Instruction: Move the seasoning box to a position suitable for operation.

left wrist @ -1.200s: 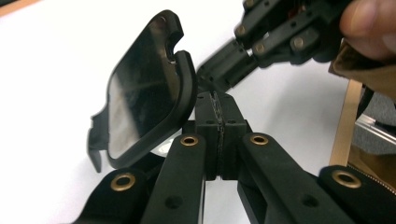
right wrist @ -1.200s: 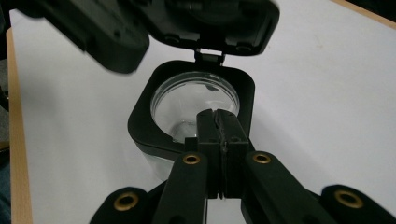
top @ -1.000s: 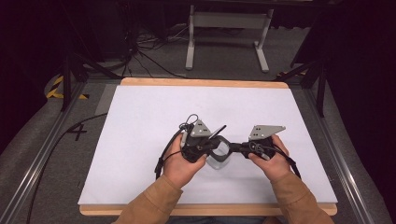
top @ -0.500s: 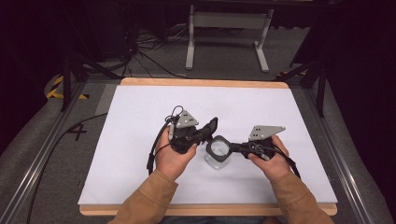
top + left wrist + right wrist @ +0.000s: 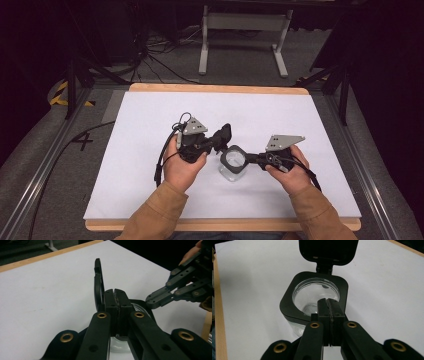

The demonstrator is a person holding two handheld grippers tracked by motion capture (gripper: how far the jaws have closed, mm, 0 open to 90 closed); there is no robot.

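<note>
The room is dim, a grey carpeted floor running off into black, with loose cables (image 5: 150,60) snaking across it behind the table and a pale grey metal stand (image 5: 243,37) on two feet beyond the far edge. Yellow-and-black striped tape (image 5: 61,94) shows on the floor at far left, and a dark "4" (image 5: 82,141) is marked on the grey strip beside the table. The table (image 5: 210,89) has a light wooden rim and is covered by a plain white sheet (image 5: 150,185); I can read no brand or label anywhere on it or on the tools. Near the middle of the sheet stands a small clear jar (image 5: 233,161) with a black square-cornered collar and a hinged black flip lid (image 5: 328,250) standing open, the round glass mouth bare. The right gripper (image 5: 329,307), held in the person's right hand (image 5: 287,172), has its jaws pressed together at the near edge of the jar's collar; I cannot tell whether they pinch it. The left gripper (image 5: 117,301), in the left hand (image 5: 182,167), has its jaws together too, just beside the raised lid, whose thin edge stands upright next to them. Tan sleeves (image 5: 155,215) come in from the near edge.
</note>
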